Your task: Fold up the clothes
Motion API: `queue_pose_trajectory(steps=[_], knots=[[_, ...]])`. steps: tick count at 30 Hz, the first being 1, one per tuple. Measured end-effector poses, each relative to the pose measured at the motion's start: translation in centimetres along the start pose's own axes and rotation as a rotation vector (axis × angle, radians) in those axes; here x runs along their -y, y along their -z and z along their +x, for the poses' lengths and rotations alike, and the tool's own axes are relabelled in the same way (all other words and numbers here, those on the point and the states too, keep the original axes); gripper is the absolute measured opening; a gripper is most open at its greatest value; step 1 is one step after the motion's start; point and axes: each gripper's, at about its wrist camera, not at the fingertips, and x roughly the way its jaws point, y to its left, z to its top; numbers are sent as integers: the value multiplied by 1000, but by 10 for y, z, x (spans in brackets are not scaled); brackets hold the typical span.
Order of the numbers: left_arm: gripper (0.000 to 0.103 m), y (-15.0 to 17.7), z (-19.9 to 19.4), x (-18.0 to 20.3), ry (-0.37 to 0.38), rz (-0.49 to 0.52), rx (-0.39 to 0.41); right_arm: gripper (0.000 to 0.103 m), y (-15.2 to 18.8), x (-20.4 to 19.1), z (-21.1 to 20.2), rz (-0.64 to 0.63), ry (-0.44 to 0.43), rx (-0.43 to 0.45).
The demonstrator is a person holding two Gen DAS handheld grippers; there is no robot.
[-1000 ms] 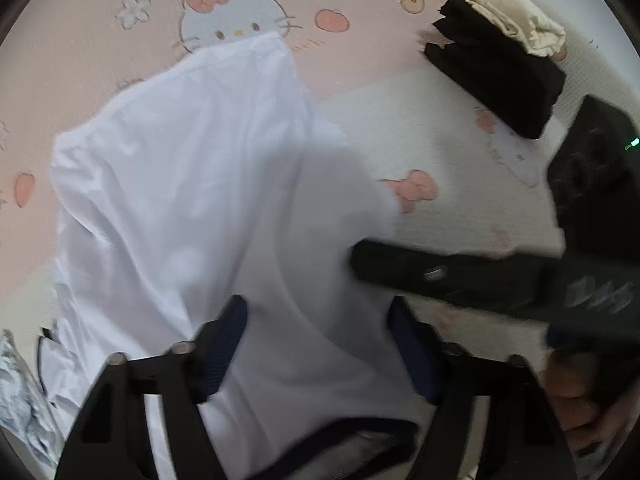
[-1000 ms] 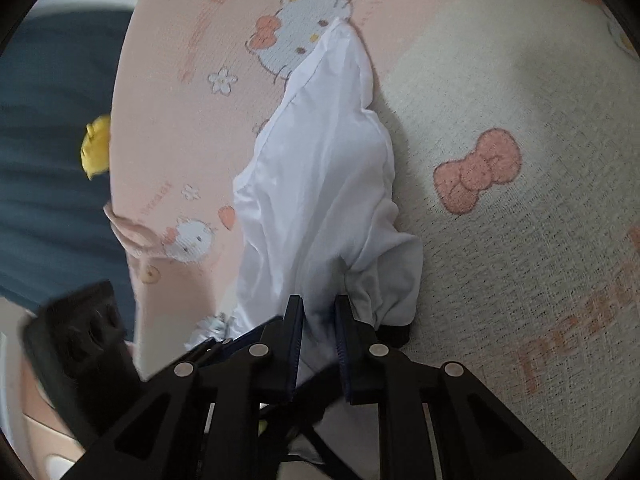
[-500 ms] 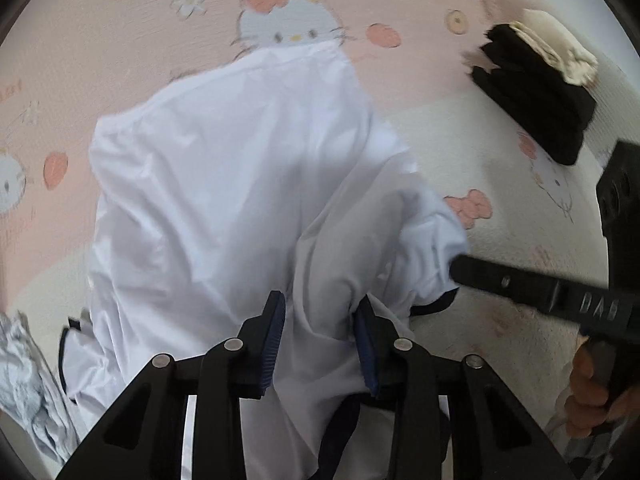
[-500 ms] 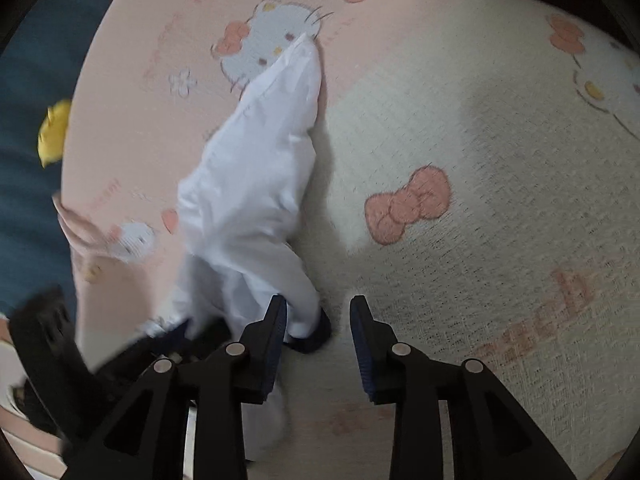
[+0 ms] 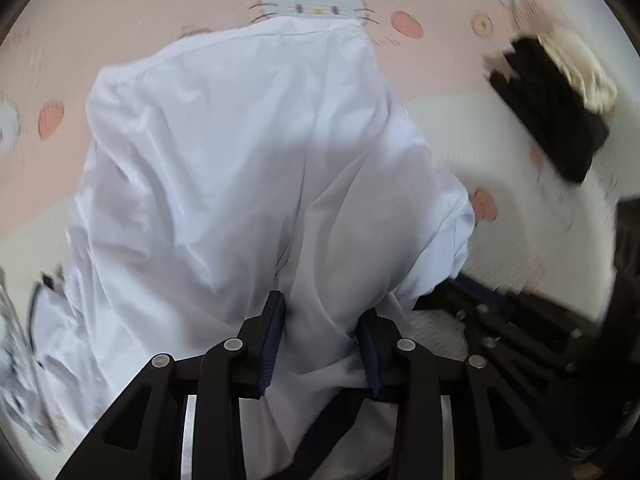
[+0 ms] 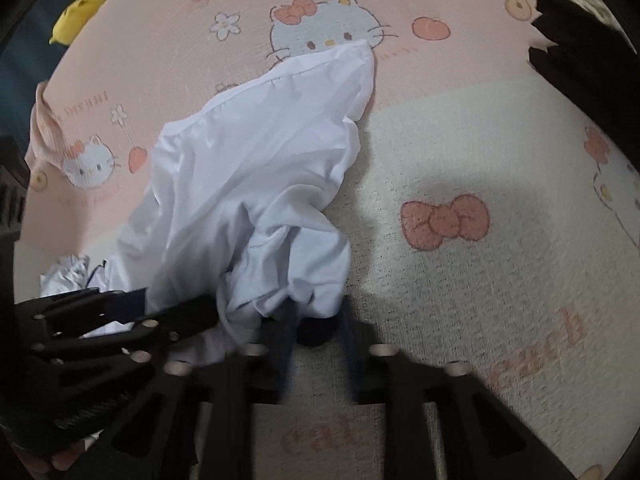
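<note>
Lying rumpled on the pink cartoon-cat blanket (image 6: 460,152) is one white garment (image 5: 240,152), its long axis running away from both grippers toward the printed cat face, the far hem reaching the cat's chin and the near end bunched right at the tools.

At the left, a grey patterned cloth (image 5: 16,360) is peeking in at the edge, only partly showing. Next, the left gripper (image 5: 322,340) is sitting low over the near end of the garment; its fingers are standing somewhat apart with a ridge of white cloth filling the gap between them, so it is looking like a pinch, though how firmly it is biting I cannot tell. Further right, the right gripper (image 6: 316,348) is blurring in its own view, its fingers apart and holding nothing, with the garment's dark-trimmed corner (image 6: 316,330) lying just ahead of the tips. Judging by this, the left gripper is nearer the bulk of the cloth, the right nearer that corner. At the far right, one stack of folded clothes (image 5: 552,104) is resting well apart: dark pieces below, one cream piece on top.

Counted: one white garment, one stack, two grippers.
</note>
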Motion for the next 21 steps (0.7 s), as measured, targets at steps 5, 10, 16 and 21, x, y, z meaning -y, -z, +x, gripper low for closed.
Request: queue_pose_trajectory(steps=[5, 10, 16, 21], knots=[[34, -8, -11, -8, 90, -95, -5, 5, -5, 10, -19, 37, -18, 45], [35, -18, -24, -3, 106, -113, -14, 5, -14, 16, -21, 87, -22, 68], [68, -29, -41, 14, 209, -82, 25, 5, -20, 21, -22, 141, -73, 74], [73, -38, -31, 22, 218, -47, -5, 5, -28, 28, -25, 174, -148, 80]])
